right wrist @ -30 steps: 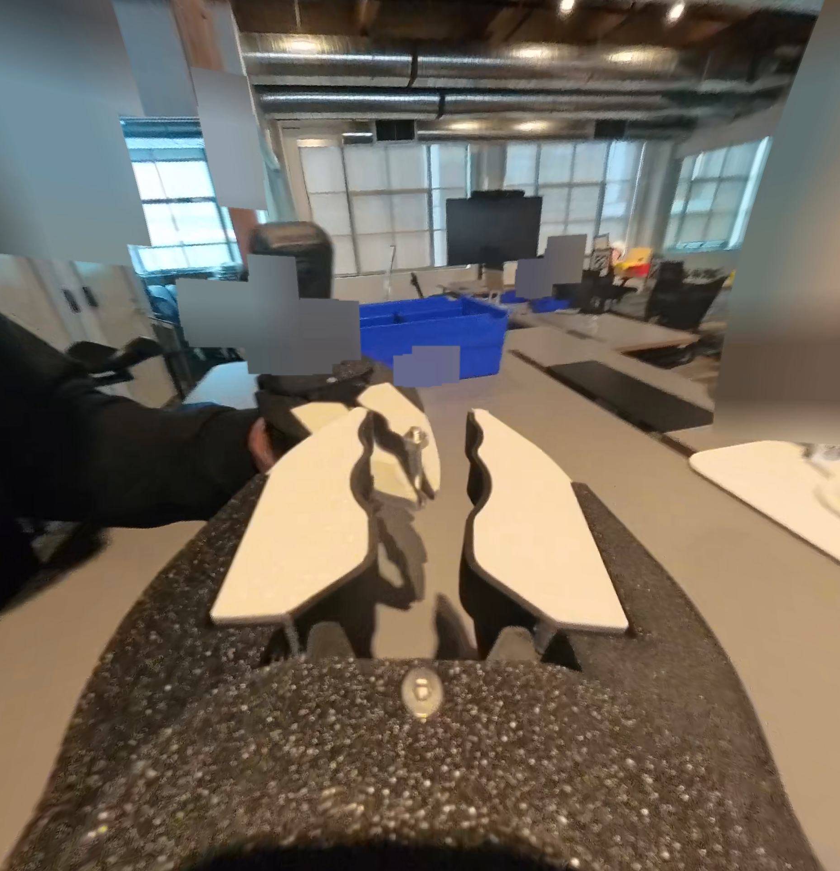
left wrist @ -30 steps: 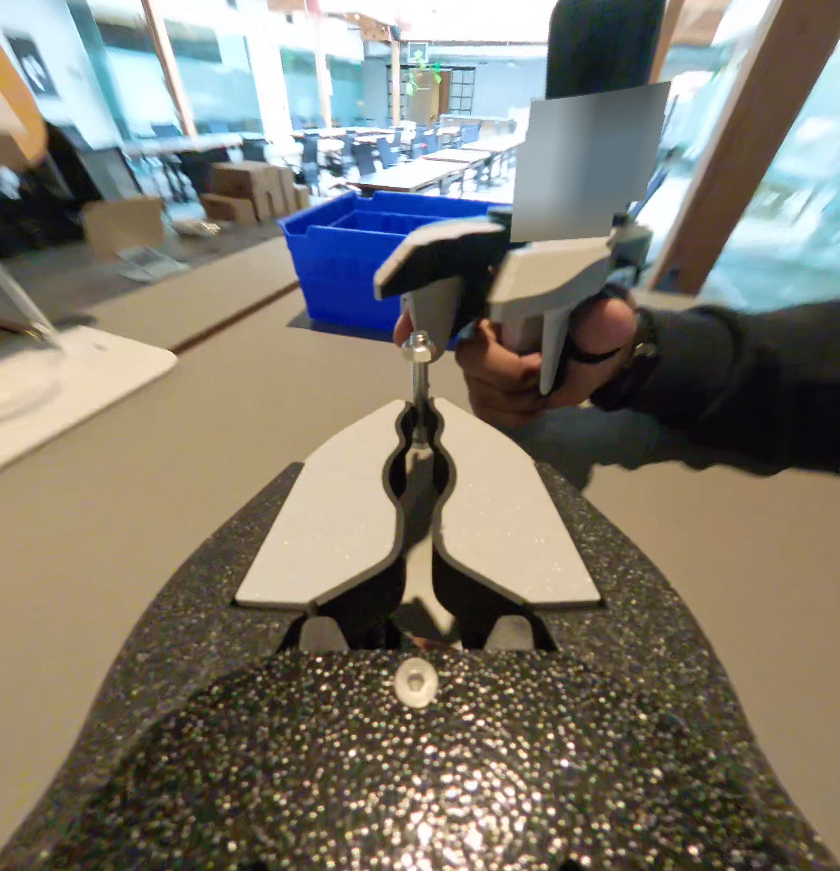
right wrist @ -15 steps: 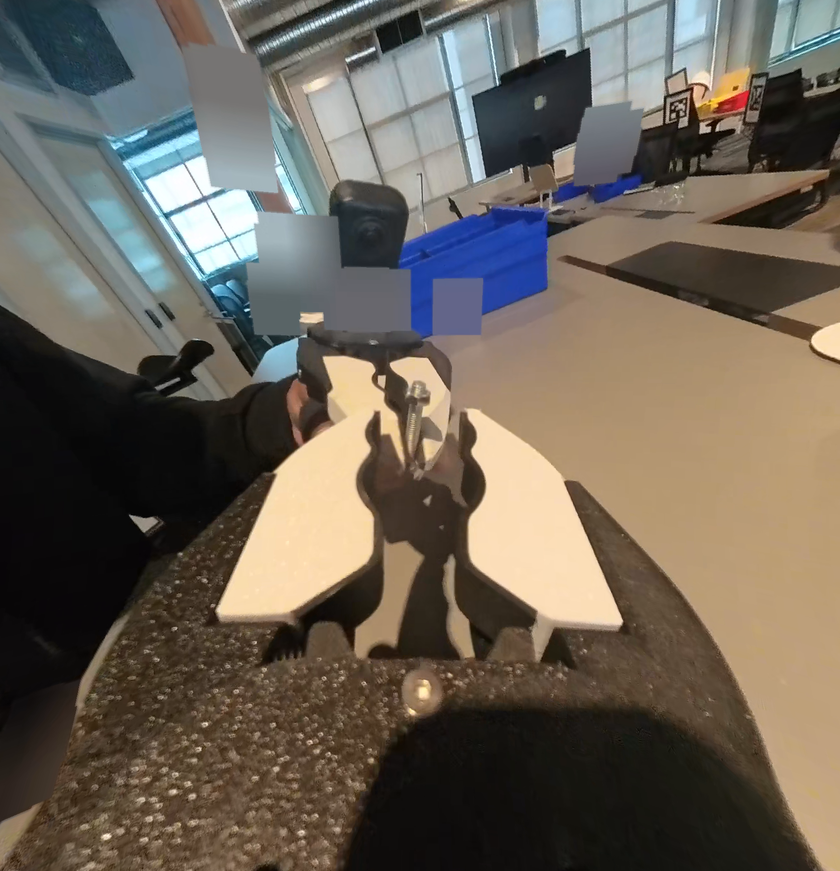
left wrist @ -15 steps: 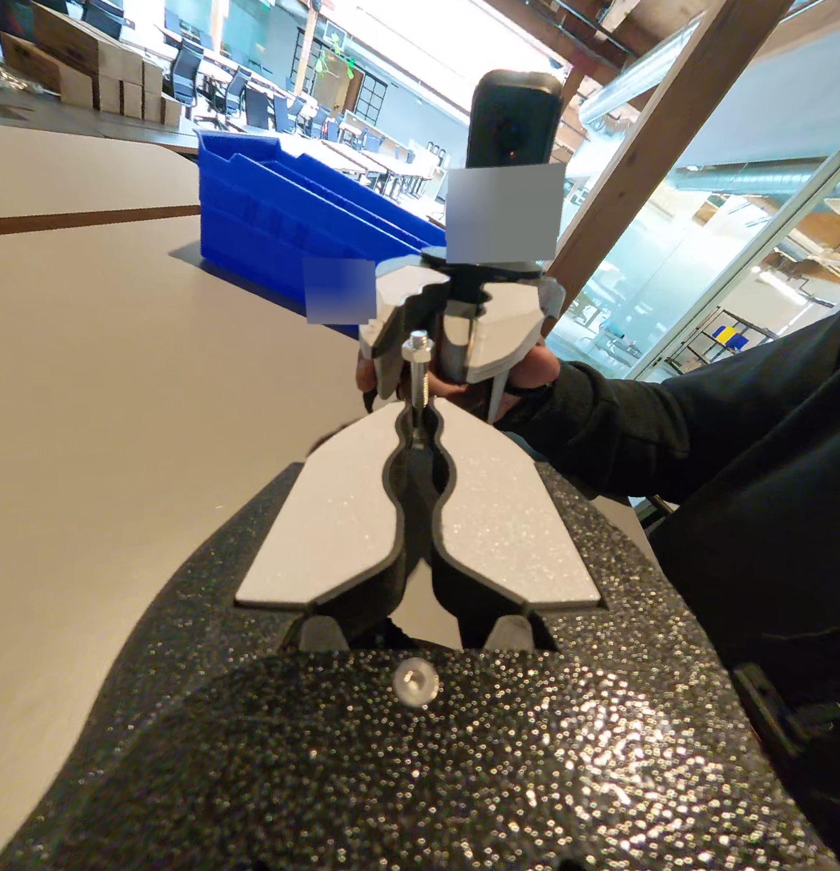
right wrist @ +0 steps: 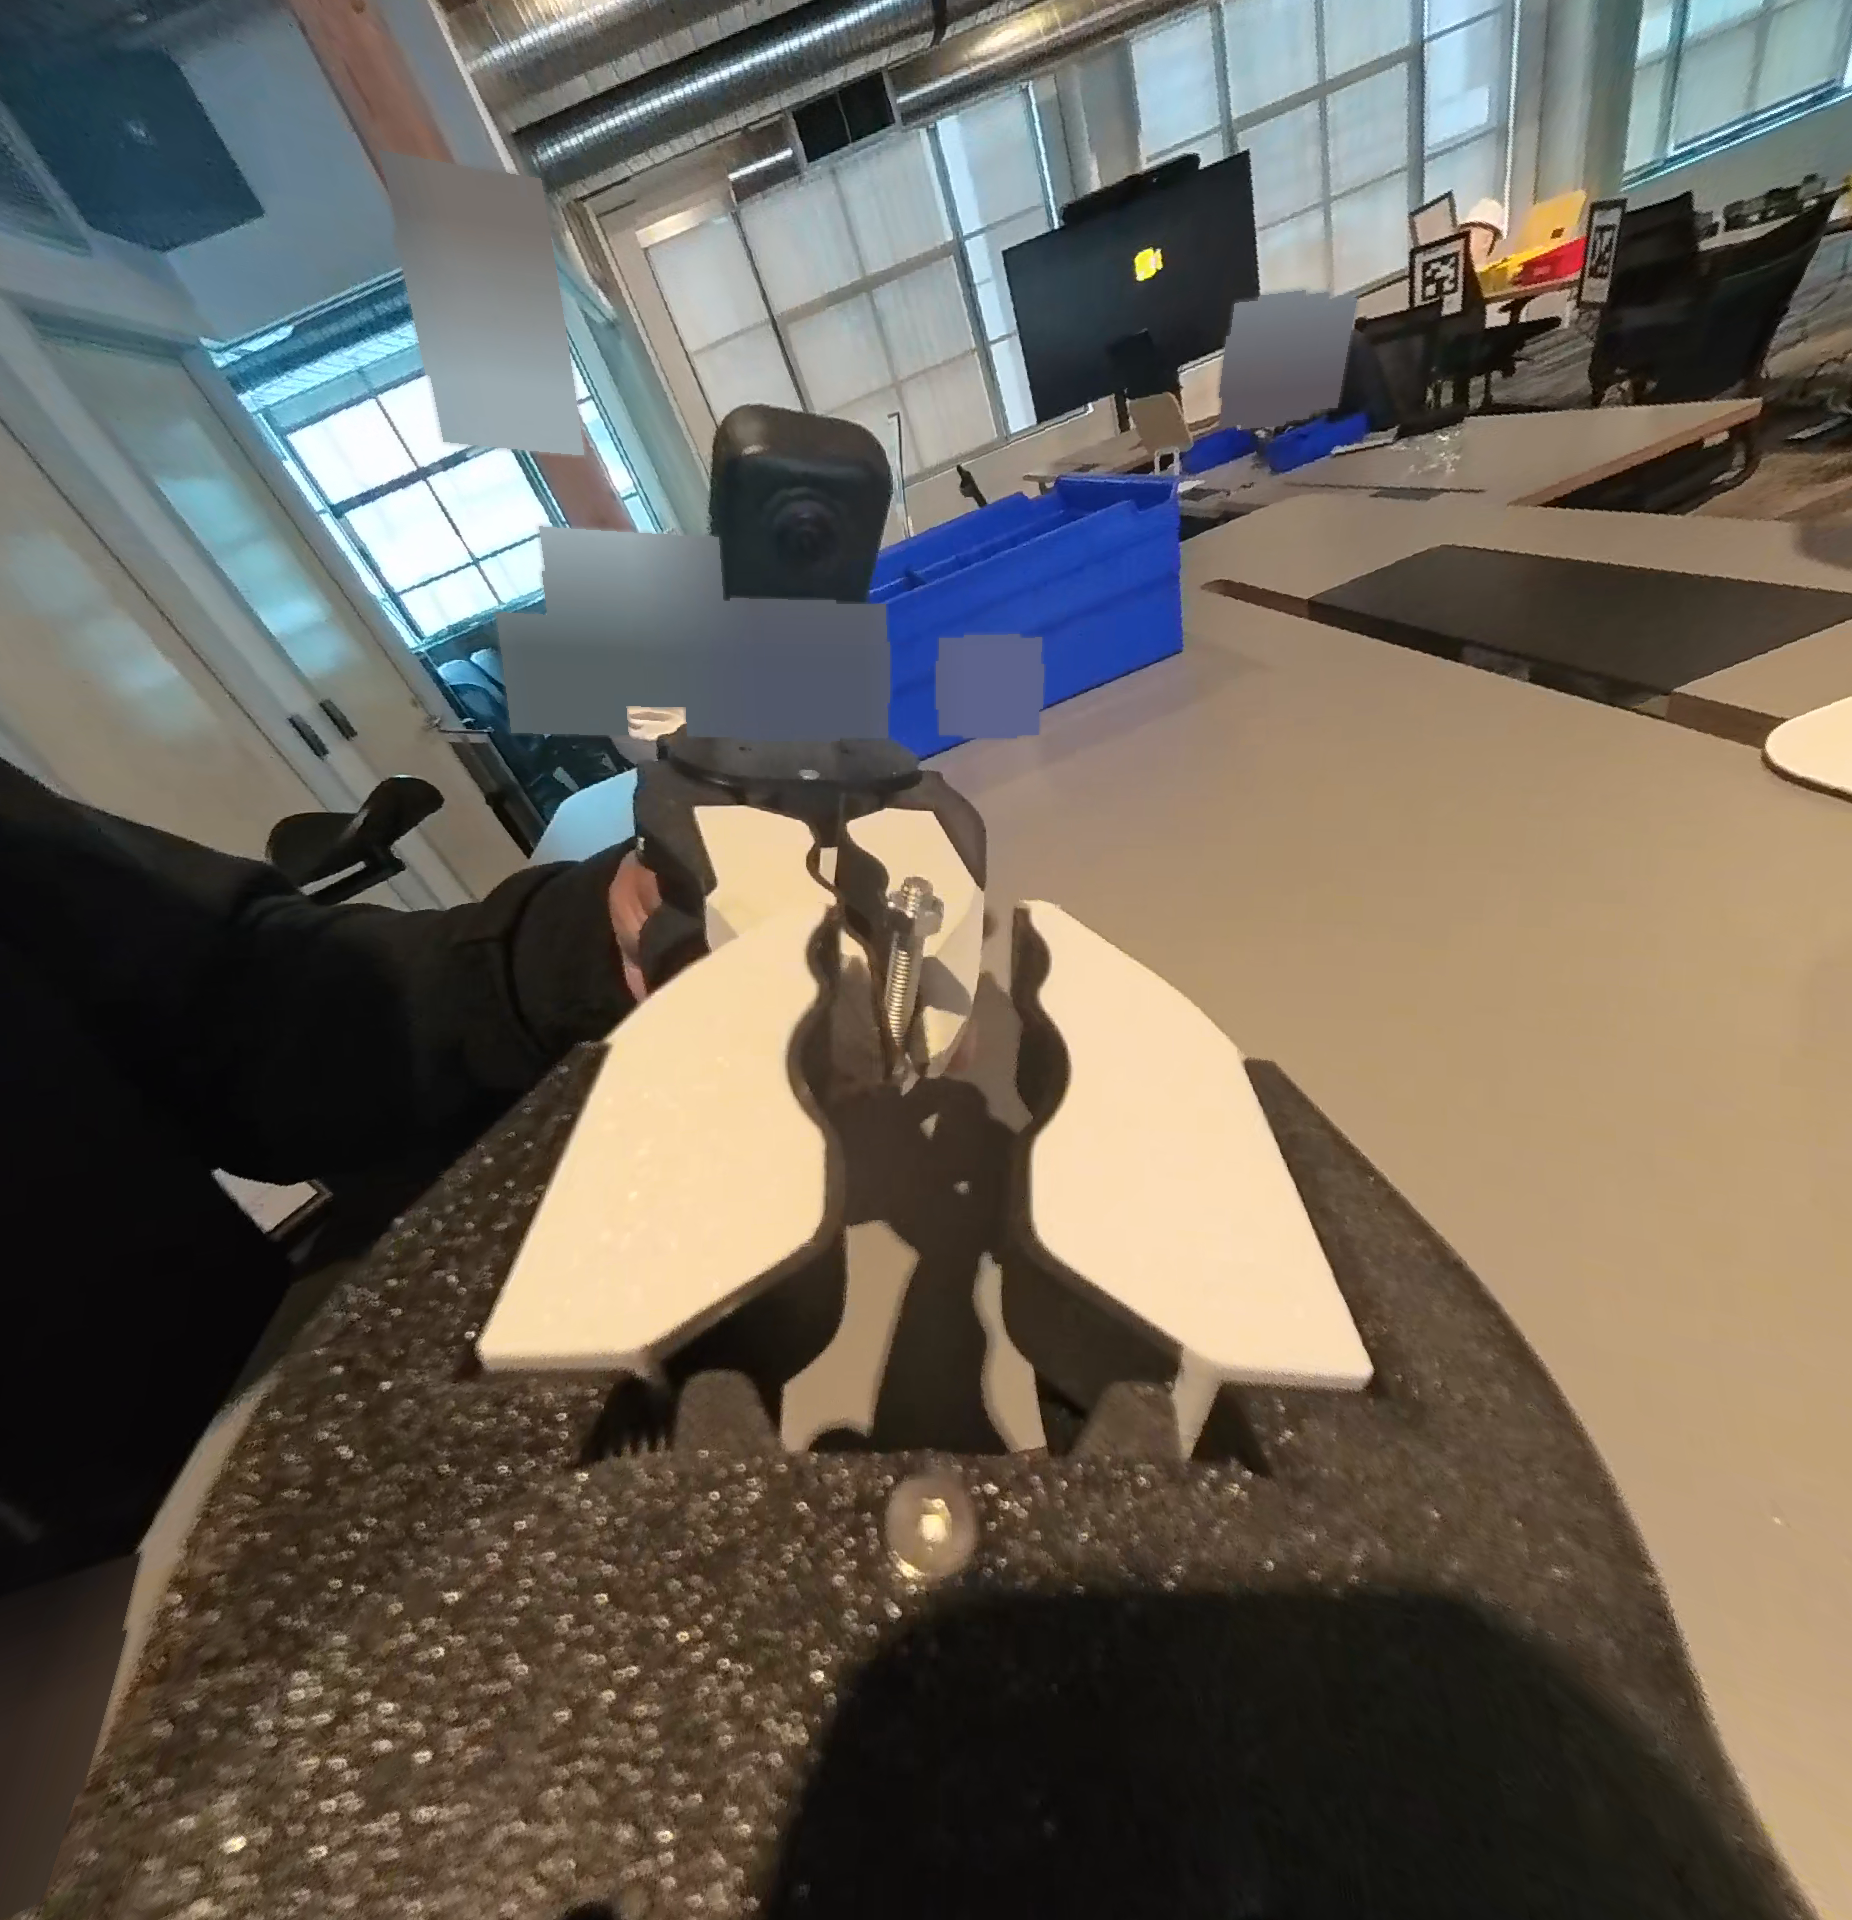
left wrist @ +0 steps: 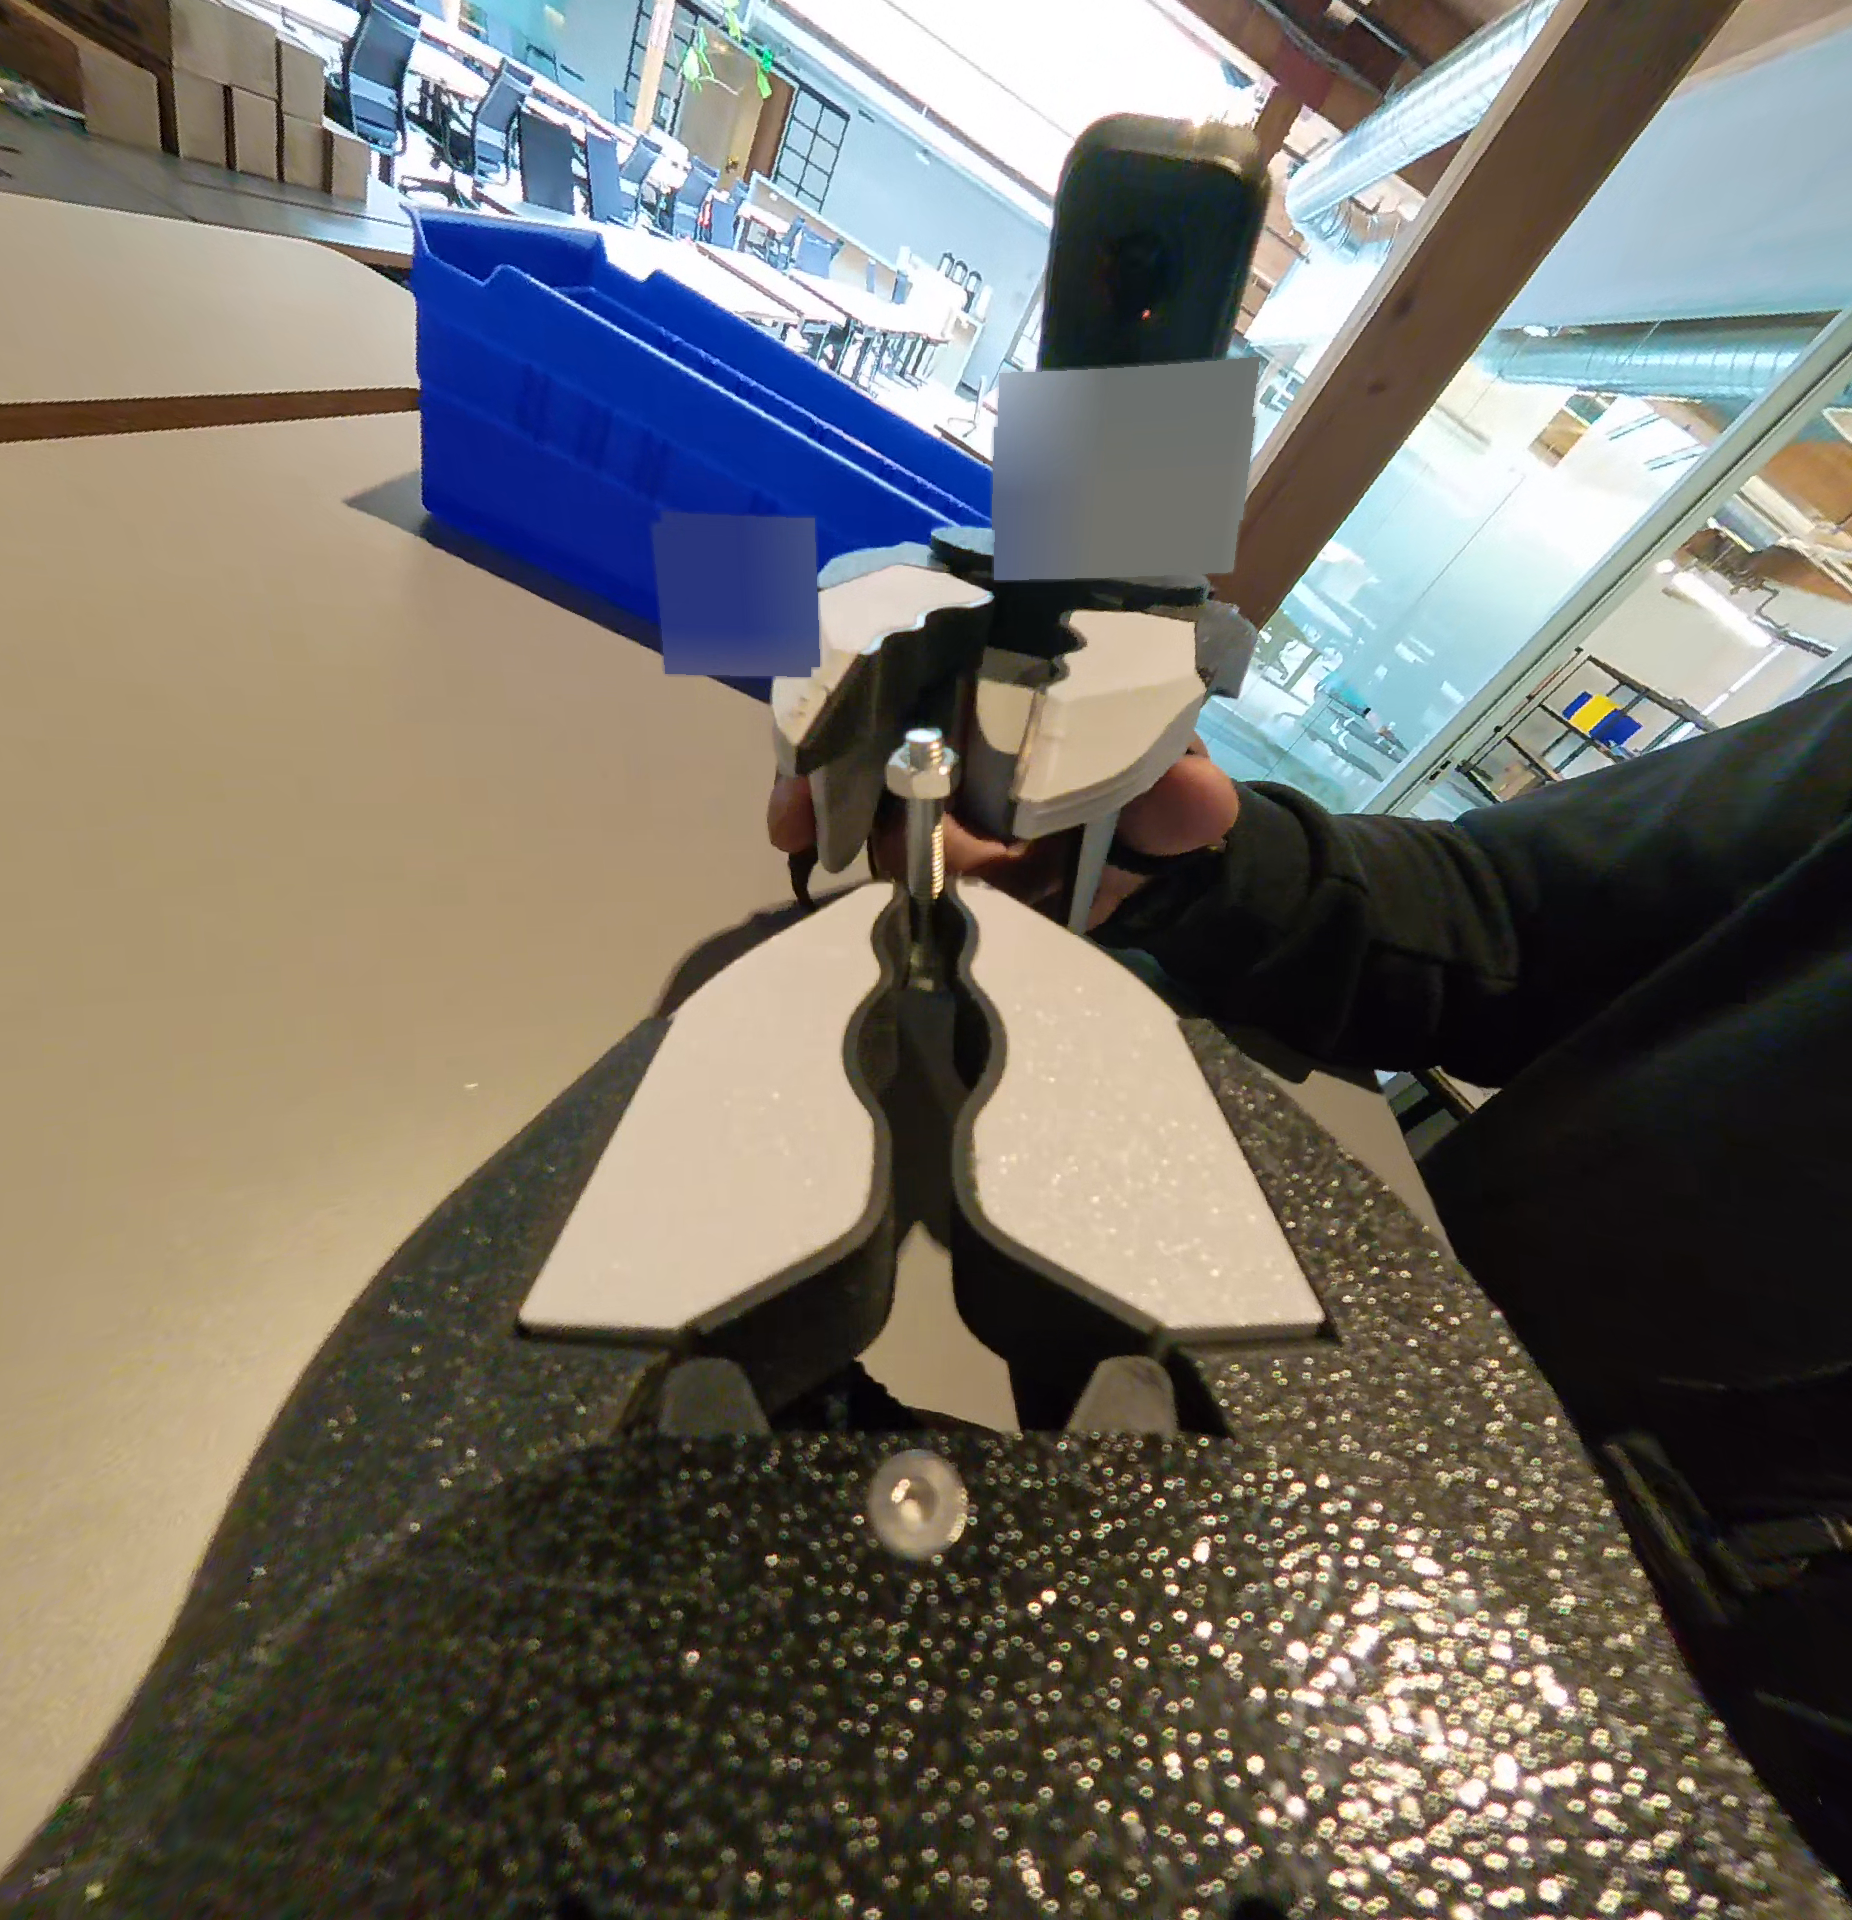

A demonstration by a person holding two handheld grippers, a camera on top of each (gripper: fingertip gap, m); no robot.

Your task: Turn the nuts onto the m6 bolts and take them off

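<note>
My left gripper [left wrist: 922, 920] is shut on the lower shank of a silver M6 bolt [left wrist: 922, 842], which stands upright above the grey table [left wrist: 278, 831]. A silver nut [left wrist: 922, 771] sits near the bolt's top end. My right gripper [right wrist: 922, 925] faces the left gripper and is open, with one finger on each side of the nut [right wrist: 920, 912] and bolt [right wrist: 898, 987]. I see a gap on both sides. In the left wrist view the right gripper's fingers [left wrist: 860, 727] stand just behind the nut.
A blue plastic bin [left wrist: 641, 416] stands on the table behind the grippers; it also shows in the right wrist view [right wrist: 1067, 603]. A black mat [right wrist: 1587, 613] and a white board [right wrist: 1836, 743] lie at the right. A person's dark sleeve [left wrist: 1524, 935] holds the right gripper. The grippers are tip to tip, or close to it.
Both grippers have swung round and tilted, so the right gripper now faces the left one head-on. The bolt stays in the left gripper, with the nut between the open right fingers.
</note>
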